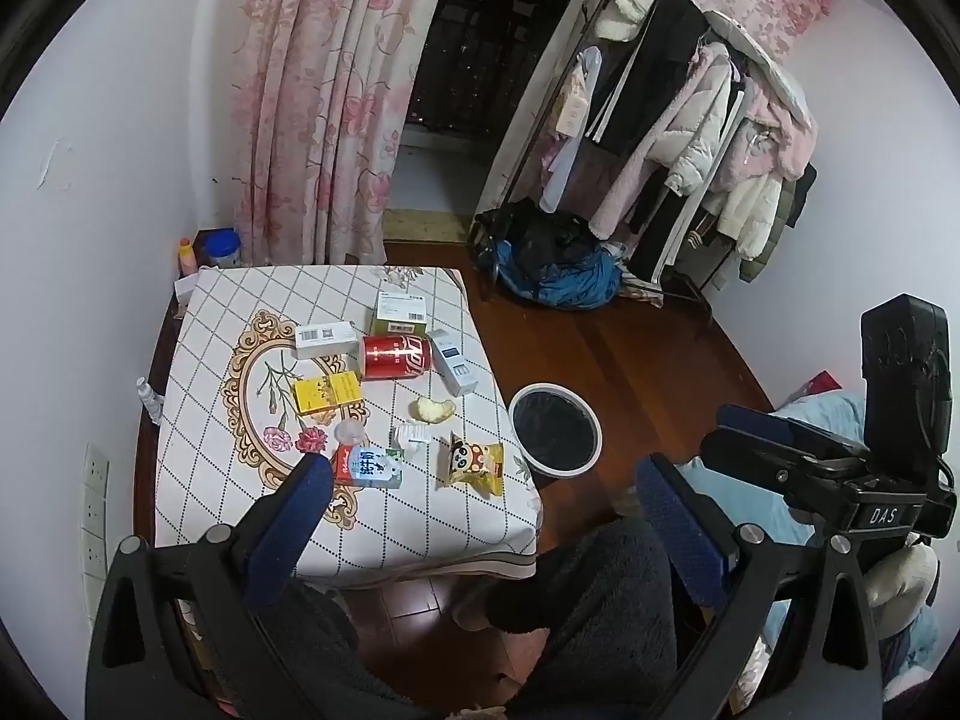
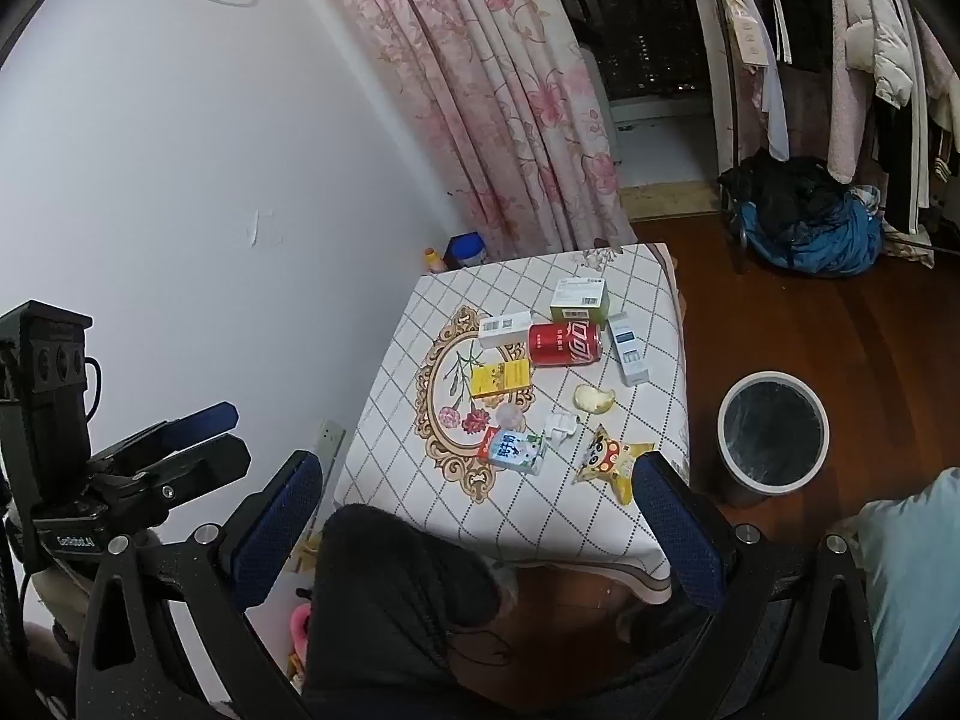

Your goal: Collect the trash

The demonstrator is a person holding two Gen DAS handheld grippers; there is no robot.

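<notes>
Fingers of both grippers, left [image 1: 480, 492] and right [image 2: 480, 492], spread wide, empty, hovering short of worktop [image 1: 198, 420]. Trash scattered mid-cloth; bin [image 1: 555, 429] on floor at 3 o'clock. Suggest: take snack packet [image 2: 612, 462] first, nearest edge, pinch flat across crimp.

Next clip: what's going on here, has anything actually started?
A seated person holds a gripper in each hand above a small table littered with trash. The left gripper and right gripper are both open and empty, hovering short of the items. A red can lies on its side among small boxes, with a milk carton and a snack packet nearest the person. The lined trash bin stands on the floor beside the table. Nothing is picked up yet.
</notes>
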